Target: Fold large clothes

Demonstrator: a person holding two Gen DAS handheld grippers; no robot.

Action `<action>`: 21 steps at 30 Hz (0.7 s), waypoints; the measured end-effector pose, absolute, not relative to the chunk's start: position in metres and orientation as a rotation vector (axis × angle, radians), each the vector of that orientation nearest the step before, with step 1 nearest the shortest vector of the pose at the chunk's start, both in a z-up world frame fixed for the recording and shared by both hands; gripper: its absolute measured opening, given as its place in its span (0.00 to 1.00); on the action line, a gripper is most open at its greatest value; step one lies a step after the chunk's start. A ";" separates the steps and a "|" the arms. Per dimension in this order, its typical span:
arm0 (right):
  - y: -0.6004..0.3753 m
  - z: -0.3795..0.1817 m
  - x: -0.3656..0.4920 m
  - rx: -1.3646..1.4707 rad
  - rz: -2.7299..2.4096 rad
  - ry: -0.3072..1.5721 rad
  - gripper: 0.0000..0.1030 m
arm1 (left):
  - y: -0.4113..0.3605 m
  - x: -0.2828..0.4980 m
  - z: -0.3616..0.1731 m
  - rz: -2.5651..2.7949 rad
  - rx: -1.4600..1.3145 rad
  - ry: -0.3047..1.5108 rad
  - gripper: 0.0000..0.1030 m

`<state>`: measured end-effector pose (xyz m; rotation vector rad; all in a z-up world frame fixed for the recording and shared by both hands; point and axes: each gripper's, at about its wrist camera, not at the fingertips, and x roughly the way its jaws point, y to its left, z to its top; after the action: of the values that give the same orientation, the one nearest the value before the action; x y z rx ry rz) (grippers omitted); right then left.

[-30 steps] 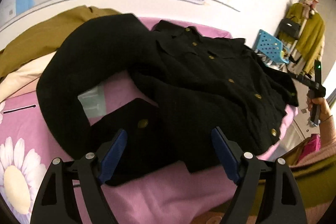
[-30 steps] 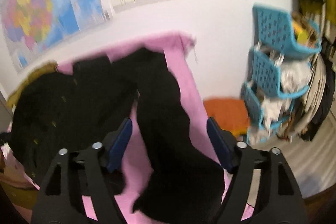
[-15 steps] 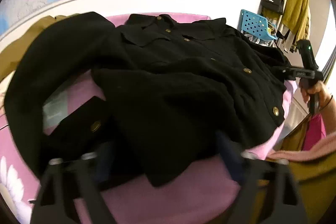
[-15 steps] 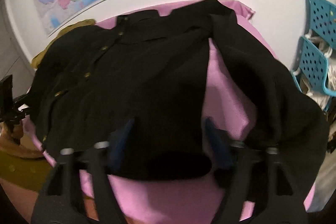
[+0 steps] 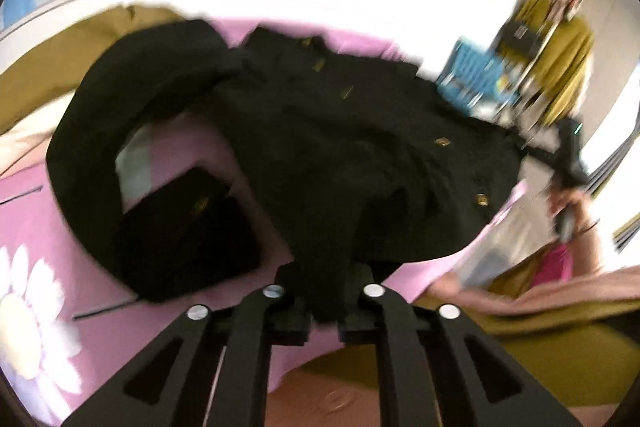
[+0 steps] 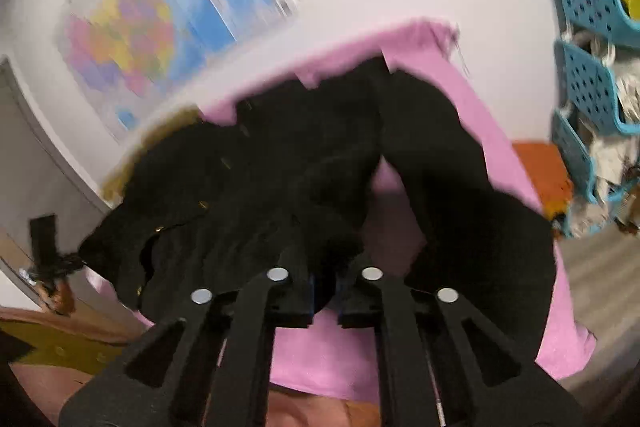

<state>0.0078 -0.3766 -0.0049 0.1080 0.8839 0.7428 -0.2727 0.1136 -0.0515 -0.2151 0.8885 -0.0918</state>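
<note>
Both views, blurred: a black coat point(image 5: 328, 147) with gold buttons fills the frame's centre on a pink bedsheet point(image 5: 36, 219), its hem clamped by the left gripper point(image 5: 324, 291) and right gripper point(image 6: 324, 283) at bottom centre.

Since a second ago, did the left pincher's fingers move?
Yes. The left gripper was wide open over the pink sheet; its fingers have closed together, pinching the near hem of the black jacket.
</note>
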 end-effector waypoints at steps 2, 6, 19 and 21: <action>-0.368 -0.018 0.010 0.051 0.711 0.934 0.28 | 0.119 -0.266 -0.072 0.028 -0.181 0.986 0.34; -0.364 0.000 0.004 -0.036 0.675 0.869 0.51 | 0.128 -0.274 -0.061 0.069 -0.158 0.917 0.60; -0.250 0.033 0.099 -0.189 0.799 0.750 0.63 | 0.119 -0.171 0.007 0.009 0.006 0.686 0.83; -0.217 0.029 0.122 -0.251 0.782 0.760 0.63 | 0.114 -0.125 -0.001 0.012 0.013 0.729 0.81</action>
<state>0.1216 -0.2172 0.0288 -0.2505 0.7602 0.7815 -0.1250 0.1143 -0.0006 0.0127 0.7292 0.0120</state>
